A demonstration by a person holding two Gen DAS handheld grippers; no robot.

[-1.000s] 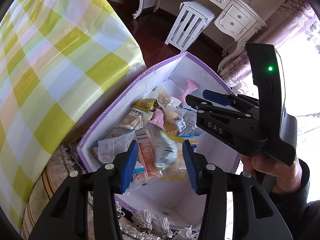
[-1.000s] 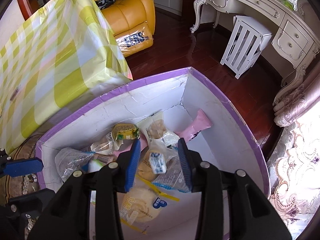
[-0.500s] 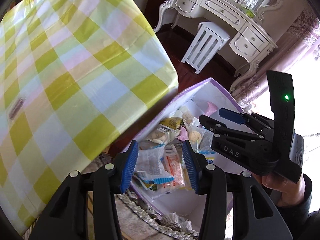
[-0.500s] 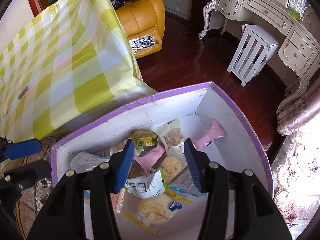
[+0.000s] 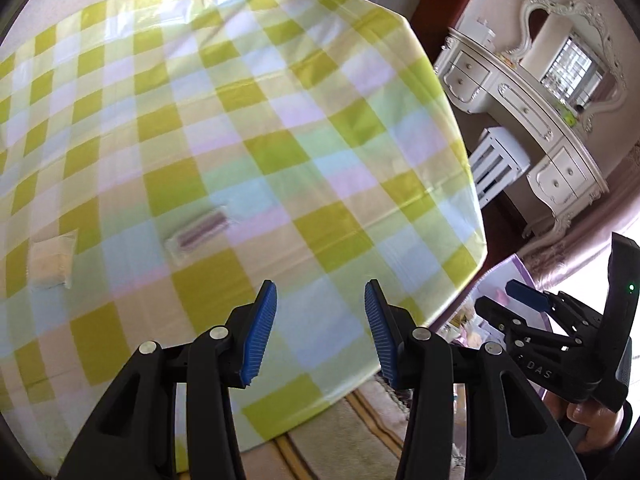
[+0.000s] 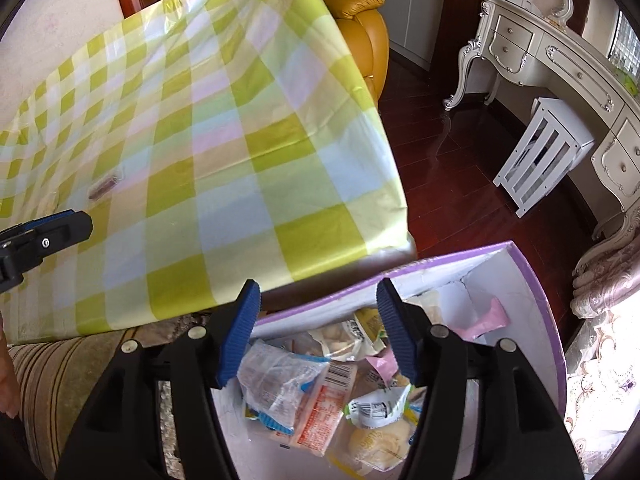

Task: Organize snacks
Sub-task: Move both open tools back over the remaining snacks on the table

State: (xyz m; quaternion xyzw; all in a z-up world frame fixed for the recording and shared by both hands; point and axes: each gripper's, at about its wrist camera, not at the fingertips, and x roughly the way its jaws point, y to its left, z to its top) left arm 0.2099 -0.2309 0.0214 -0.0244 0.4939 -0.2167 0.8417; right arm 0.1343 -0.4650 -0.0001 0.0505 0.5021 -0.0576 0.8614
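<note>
Two snack packets remained on the table: a striped wafer pack and a pale pouch beside it. My left gripper hung released above the cloth; my right gripper, equally empty, hovered over the purple-rimmed box. I judged a low, flat approach best, pinching the wafer pack across its narrow width.

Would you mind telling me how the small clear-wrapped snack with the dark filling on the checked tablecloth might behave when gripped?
The small clear-wrapped snack with dark filling looks thin and flat, so probably light. Its glossy film may slip between the pads. Lying flush on the green checked tablecloth, it will likely need pinching by its edges.
</note>
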